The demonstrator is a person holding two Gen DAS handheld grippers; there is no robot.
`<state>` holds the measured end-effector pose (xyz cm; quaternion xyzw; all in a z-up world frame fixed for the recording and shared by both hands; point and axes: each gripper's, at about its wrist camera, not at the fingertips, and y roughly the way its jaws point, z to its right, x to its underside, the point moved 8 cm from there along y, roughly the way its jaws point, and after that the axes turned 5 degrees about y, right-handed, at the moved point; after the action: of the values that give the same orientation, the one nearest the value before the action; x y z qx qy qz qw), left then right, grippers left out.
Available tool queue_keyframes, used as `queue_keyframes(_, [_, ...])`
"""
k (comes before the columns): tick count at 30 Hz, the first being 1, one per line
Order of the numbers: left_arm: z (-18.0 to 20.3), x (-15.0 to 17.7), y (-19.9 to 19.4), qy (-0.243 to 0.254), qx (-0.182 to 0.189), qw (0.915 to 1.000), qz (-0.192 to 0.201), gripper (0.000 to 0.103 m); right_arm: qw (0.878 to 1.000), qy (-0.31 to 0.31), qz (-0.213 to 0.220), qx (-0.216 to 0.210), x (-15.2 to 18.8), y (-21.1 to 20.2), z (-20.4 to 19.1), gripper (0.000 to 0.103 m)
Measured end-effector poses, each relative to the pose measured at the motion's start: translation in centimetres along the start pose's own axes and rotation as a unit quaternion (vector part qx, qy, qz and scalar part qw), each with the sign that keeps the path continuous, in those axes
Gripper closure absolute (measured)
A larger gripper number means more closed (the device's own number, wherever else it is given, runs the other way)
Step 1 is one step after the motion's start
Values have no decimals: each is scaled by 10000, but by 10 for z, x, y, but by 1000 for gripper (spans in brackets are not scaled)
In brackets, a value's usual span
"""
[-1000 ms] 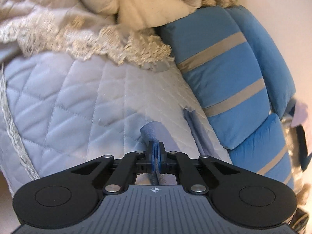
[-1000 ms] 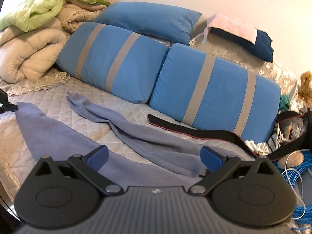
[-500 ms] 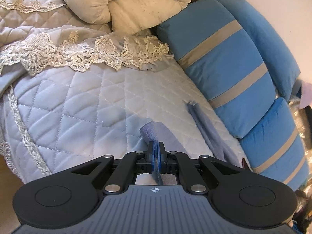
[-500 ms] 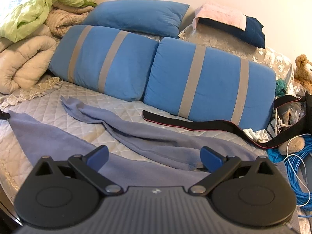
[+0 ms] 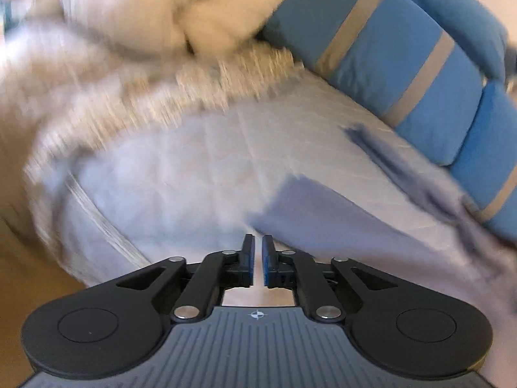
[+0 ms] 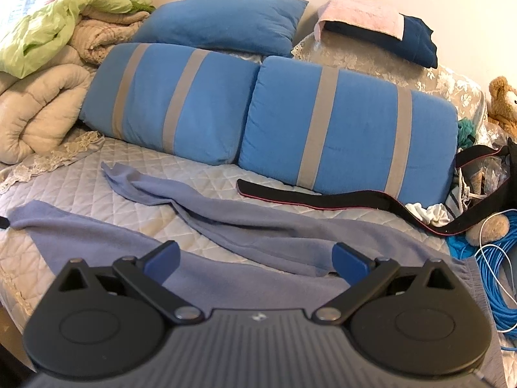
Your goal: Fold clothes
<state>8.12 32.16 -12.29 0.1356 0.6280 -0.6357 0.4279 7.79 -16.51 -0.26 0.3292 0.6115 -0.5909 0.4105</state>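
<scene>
A blue-grey long-sleeved garment (image 6: 258, 226) lies spread on the quilted bed cover (image 6: 80, 174), one sleeve (image 6: 129, 181) reaching toward the pillows. In the blurred left wrist view its near corner (image 5: 323, 213) lies flat on the bed just ahead of my left gripper (image 5: 257, 242). That gripper's jaws are opening, with a narrow gap and nothing between them. My right gripper (image 6: 255, 255) hovers over the garment's lower part, open wide and holding nothing.
Two blue pillows with grey stripes (image 6: 349, 129) line the back, with a black strap (image 6: 323, 199) in front of them. A rolled cream comforter (image 6: 38, 110) sits at the left. Blue cable (image 6: 497, 258) and a teddy bear (image 6: 504, 100) lie at the right.
My left gripper has let go of the garment's corner and drawn back and up from it; its jaws have parted a little. The corner now rests on the bed. The right gripper has barely shifted.
</scene>
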Motion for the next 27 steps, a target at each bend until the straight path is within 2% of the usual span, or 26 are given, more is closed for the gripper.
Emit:
queue_keyframes(1, [0,-5,-7,222,-186,9995,160,87,10000,1,-4,-13,0,0,0,0])
queue_keyframes(2, [4,-14,-13,475,-183,9977,438,70,10000,2,-7,-25,0,0,0,0])
queue_keyframes(3, [12,-23,-14,788,-30,9949,634,56,10000,3,-11,-38,0,0,-1,0])
queue_keyframes(5, [26,-41,-17,1413,284,9843,1019,49,10000,4,-18,-63,0,0,-1,0])
queue_keyframes(6, [31,-47,-9,1532,592,9816,969,48,10000,5,-22,-76,0,0,-1,0])
queue_keyframes(8, [41,-60,7,1755,1215,9732,855,48,9999,4,-36,-118,-1,0,-3,0])
queue_keyframes(9, [43,-62,17,1711,1394,9728,702,48,9999,-2,-37,-134,-1,0,-4,0])
queue_keyframes(11, [43,-65,39,1672,1521,9734,374,48,9999,-19,-30,-156,-1,-1,-5,0])
queue_keyframes(15, [43,-62,64,1805,1531,9715,88,48,9999,-35,-28,-115,0,-1,-1,0])
queue_keyframes(19, [54,-46,71,2319,1663,9584,28,49,9999,22,-95,-63,2,2,6,0])
queue_keyframes(22, [58,-31,78,2603,1612,9519,-101,49,9999,105,-108,-48,2,2,11,0])
queue_keyframes(24, [58,-26,82,2699,1598,9495,-27,50,9998,131,-118,-55,2,2,13,0])
queue_keyframes(25, [58,-26,82,2692,1623,9493,8,53,9998,141,-123,-58,2,2,13,0])
queue_keyframes(27, [57,-28,84,2608,1620,9517,19,78,9998,138,-123,-69,2,2,14,0])
